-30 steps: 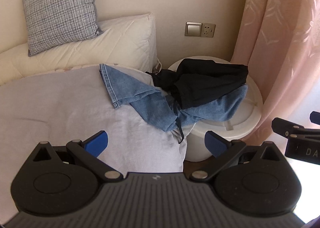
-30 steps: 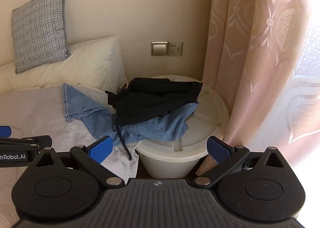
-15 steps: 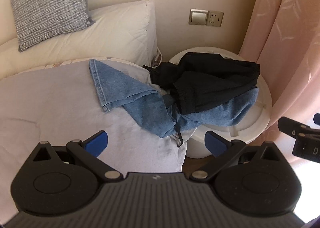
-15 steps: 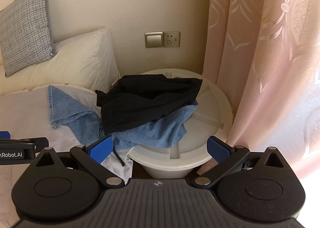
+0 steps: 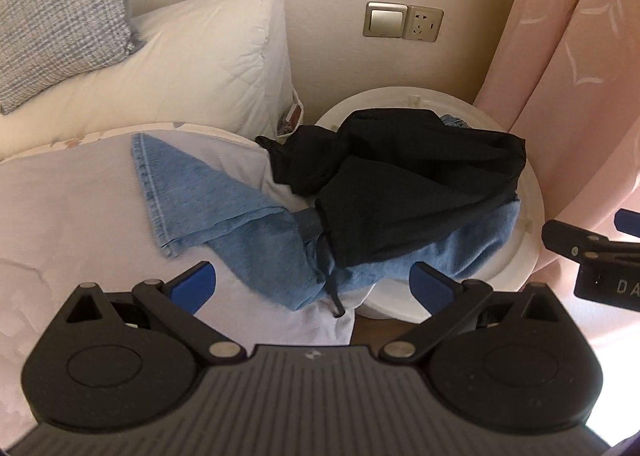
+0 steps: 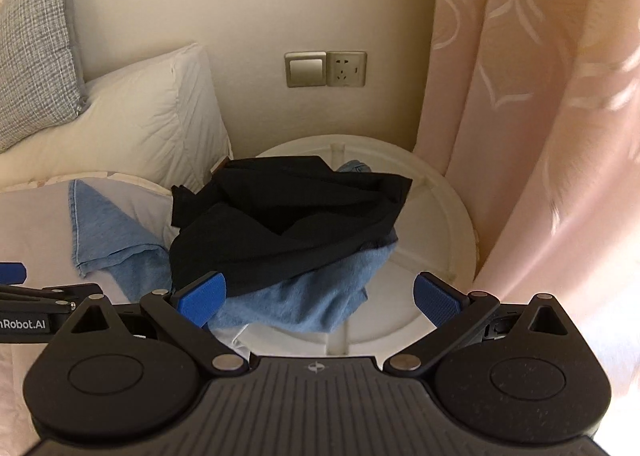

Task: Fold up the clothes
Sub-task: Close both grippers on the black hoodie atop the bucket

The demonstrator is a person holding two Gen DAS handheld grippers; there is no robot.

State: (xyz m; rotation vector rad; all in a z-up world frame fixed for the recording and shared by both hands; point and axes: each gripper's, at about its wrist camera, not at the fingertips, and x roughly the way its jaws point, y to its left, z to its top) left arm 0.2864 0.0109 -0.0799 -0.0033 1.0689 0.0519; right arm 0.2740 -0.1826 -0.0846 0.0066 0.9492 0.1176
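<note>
Left wrist view: the left gripper (image 5: pixel 312 288) fills the lower part of the frame, its blue-padded jaws spread wide with nothing between them. Just beyond them, toward 12 o'clock, lies a pile of clothes. A pair of blue jeans (image 5: pixel 256 232) stretches from the bed (image 5: pixel 72 208) at 10 o'clock across to a round white tub (image 5: pixel 528 216) at 1 o'clock, one leg with its hem lying flat on the pale sheet. A black garment (image 5: pixel 404 184) sits on top of the jeans over the tub, and a dark drawstring (image 5: pixel 330 288) hangs from it down past the denim. A white pillow (image 5: pixel 192 68) lies at 11 o'clock with a grey checked cushion (image 5: pixel 52 12) leaning on it. A wall switch and socket (image 5: pixel 402 21) are at 12 o'clock, a pink curtain (image 5: pixel 568 68) at 2 o'clock. The right gripper (image 5: pixel 592 256) pokes in at 3 o'clock.

Right wrist view: the right gripper (image 6: pixel 318 296) also has its jaws wide apart, holding nothing. The black garment (image 6: pixel 280 224) lies straight ahead at 12 o'clock, heaped on the jeans (image 6: pixel 308 296), which spill over the near rim of the tub (image 6: pixel 440 224). The left blue pad overlaps the black cloth's edge in the picture; whether it touches is unclear. One jeans leg reaches onto the bed (image 6: pixel 32 224) at 9 o'clock. Part of the left gripper (image 6: pixel 44 292) shows at 9 o'clock. The curtain (image 6: pixel 540 116) hangs at 2 o'clock.
</note>
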